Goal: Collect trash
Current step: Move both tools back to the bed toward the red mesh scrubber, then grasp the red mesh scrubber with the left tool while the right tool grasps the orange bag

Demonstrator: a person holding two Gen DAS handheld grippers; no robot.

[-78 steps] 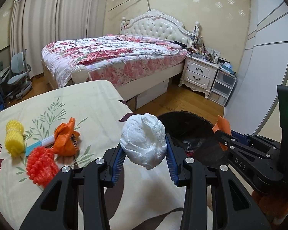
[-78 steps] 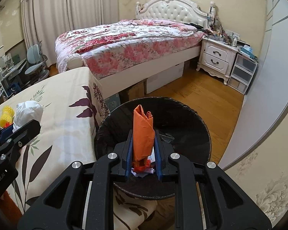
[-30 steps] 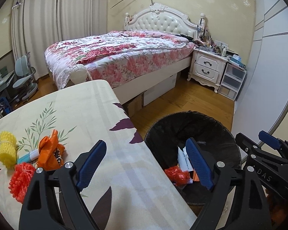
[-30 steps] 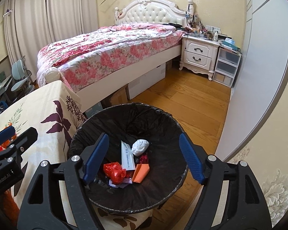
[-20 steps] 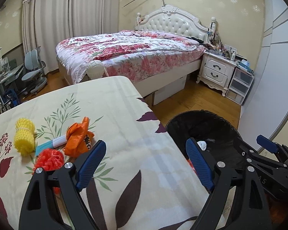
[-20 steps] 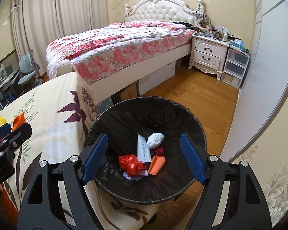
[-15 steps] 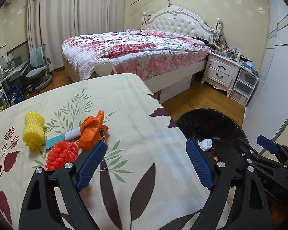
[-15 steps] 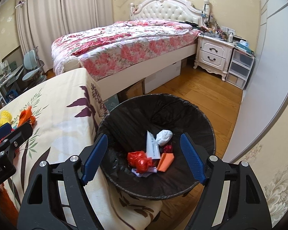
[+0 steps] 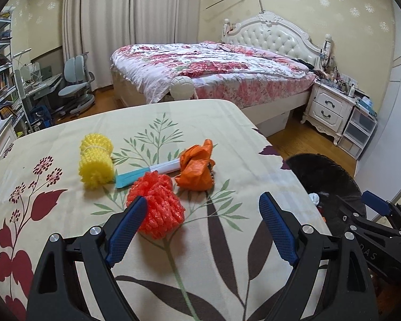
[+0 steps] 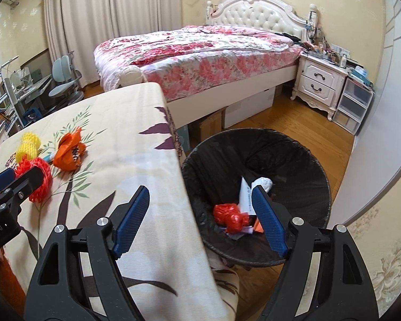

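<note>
On the floral tablecloth [image 9: 227, 133] lie a red foam net [image 9: 157, 203], an orange crumpled bag [image 9: 196, 167], a white-and-teal wrapper [image 9: 147, 171] and a yellow foam net [image 9: 96, 161]. My left gripper [image 9: 203, 222] is open and empty, just in front of the red foam net. My right gripper [image 10: 200, 214] is open and empty over the table edge beside the black trash bin [image 10: 294, 155]. The bin holds a red bag [image 10: 230, 212], white paper [image 10: 244, 192] and a white wad [image 10: 263, 182].
A bed with a floral quilt [image 9: 214, 72] stands behind the table. A white nightstand [image 9: 331, 107] and plastic drawers [image 9: 361, 131] stand at the right. Desk chairs [image 9: 74, 85] and shelves are at the far left. Wooden floor surrounds the bin.
Both grippers let their trash fall into the bin and opened. They then swung left, back over the table; the left one now faces the remaining pile.
</note>
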